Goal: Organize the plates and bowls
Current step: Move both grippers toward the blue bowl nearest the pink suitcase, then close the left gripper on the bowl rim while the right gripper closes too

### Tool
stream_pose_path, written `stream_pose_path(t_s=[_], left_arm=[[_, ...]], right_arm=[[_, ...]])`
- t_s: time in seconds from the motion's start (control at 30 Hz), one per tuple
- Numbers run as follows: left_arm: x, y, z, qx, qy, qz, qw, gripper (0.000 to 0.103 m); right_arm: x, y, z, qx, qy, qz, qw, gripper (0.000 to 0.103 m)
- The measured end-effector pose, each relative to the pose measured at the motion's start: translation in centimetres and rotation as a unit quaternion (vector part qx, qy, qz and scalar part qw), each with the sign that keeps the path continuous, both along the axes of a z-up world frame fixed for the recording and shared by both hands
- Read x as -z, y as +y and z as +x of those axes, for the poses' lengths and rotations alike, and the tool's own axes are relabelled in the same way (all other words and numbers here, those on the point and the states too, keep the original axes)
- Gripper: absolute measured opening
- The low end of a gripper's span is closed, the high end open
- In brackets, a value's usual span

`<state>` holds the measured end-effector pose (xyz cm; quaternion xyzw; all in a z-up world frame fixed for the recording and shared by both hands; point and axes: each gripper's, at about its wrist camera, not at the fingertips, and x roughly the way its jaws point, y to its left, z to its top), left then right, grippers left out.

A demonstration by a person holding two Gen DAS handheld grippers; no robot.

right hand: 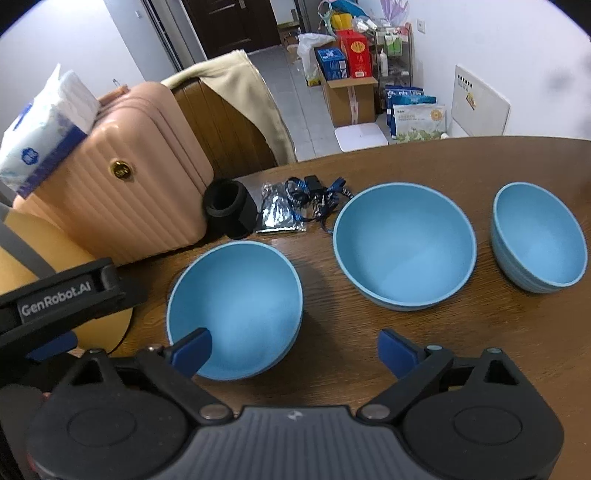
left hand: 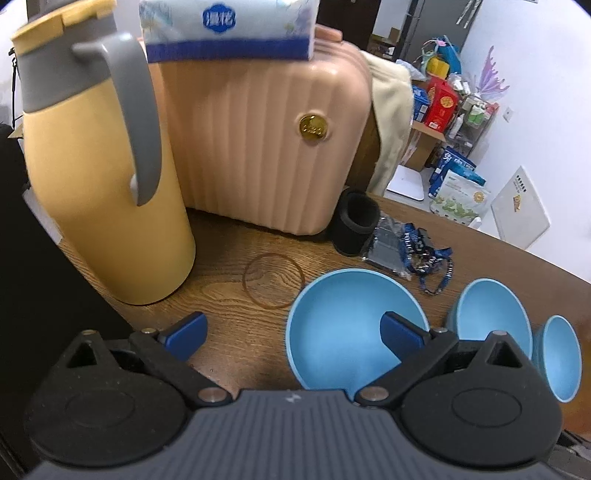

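Note:
Three blue bowls stand in a row on the brown wooden table (right hand: 498, 350). In the right wrist view they are the left bowl (right hand: 236, 306), the large middle bowl (right hand: 404, 243) and the small right bowl (right hand: 539, 236). My right gripper (right hand: 293, 352) is open and empty, its left finger over the left bowl's near rim. In the left wrist view the same bowls are the near bowl (left hand: 343, 325), the middle bowl (left hand: 491, 310) and the far bowl (left hand: 561, 356). My left gripper (left hand: 293, 332) is open and empty, its right finger over the near bowl.
A yellow thermos jug (left hand: 107, 192), a pink ribbed suitcase (left hand: 266, 147) with a tissue pack (left hand: 229, 29) on top, a black cup (right hand: 231, 208) and a blue lanyard with a foil packet (right hand: 295, 206) stand behind the bowls. The left gripper's body (right hand: 55, 295) shows at the right view's left edge.

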<state>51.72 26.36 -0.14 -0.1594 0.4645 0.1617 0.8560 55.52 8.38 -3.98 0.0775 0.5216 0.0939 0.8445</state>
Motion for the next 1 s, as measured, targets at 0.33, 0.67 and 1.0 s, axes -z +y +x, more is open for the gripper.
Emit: stream_pose_path(t_s=[0.33,0.67,1.0], left_arm=[[3.6,1.2,1.7,-0.012,0.023,-0.015,0.9996,0.085],[6.7,1.6,3.2,-0.02,0.044,-0.018,0.9987,0.063],[9.4,1.6,4.3,-0.013,0.059,-0.037,0.9975,0.035]], right_arm=[[3.2,1.8,1.6,0.004,0.022,-0.014,1.0,0.074],[5.7,2.6,2.7,0.012,0.025,-0.016,0.999,0.043],[7.5,3.1,3.5,0.01,0.027,-0.024,0.999,0.024]])
